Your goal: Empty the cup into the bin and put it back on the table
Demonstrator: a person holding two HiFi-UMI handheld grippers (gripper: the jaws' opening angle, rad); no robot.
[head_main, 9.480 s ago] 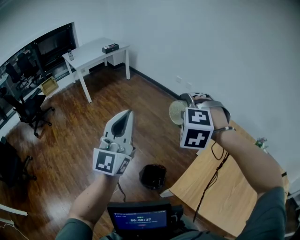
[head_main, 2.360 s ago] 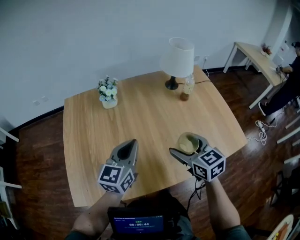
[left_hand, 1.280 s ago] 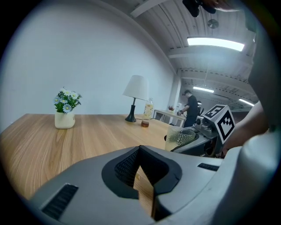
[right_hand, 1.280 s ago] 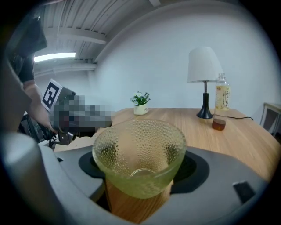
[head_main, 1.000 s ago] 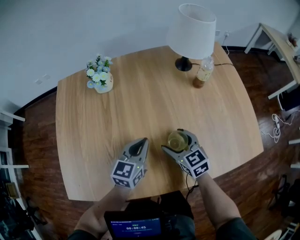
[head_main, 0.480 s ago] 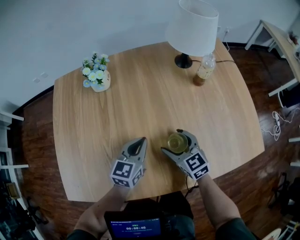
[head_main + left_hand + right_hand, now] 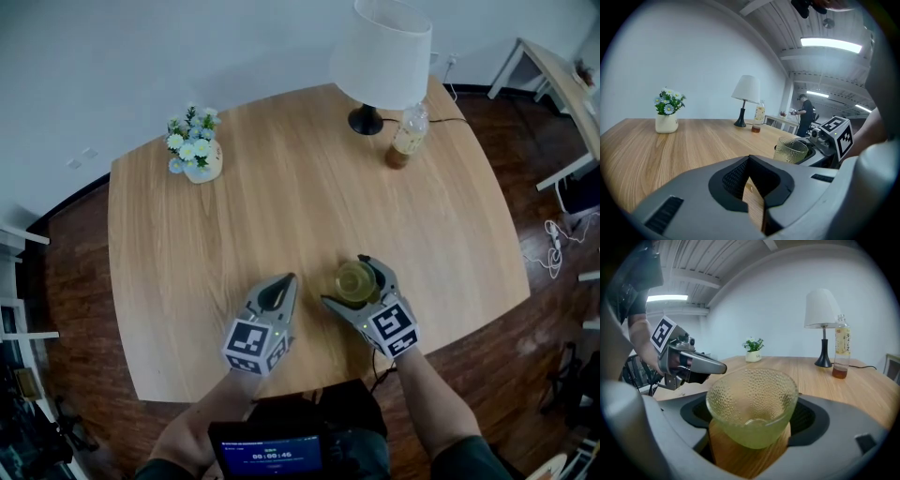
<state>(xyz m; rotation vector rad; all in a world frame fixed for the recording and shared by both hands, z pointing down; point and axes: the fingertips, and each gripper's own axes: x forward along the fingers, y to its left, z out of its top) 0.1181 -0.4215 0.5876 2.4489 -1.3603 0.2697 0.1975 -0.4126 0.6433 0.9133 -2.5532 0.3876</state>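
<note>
R hand-held gripper [image 7: 343, 278] just spread round cup [image 7: 752, 401]; L hand-held gripper [image 7: 287, 281] closed; bottle-label [image 7: 841, 344] unreadable.

The left hand-held gripper [image 7: 750, 163] hangs low over the desk [image 7: 670, 150], its jaws closed together with nothing between them. Just ahead to its right, a dimpled glass cup [image 7: 791, 150] stands between the jaws of the right hand-held gripper [image 7: 811, 150], which have just been opening. Far ahead are a flower vase [image 7: 666, 123] on the left, a lamp [image 7: 745, 93] and a bottle [image 7: 758, 117].
</note>
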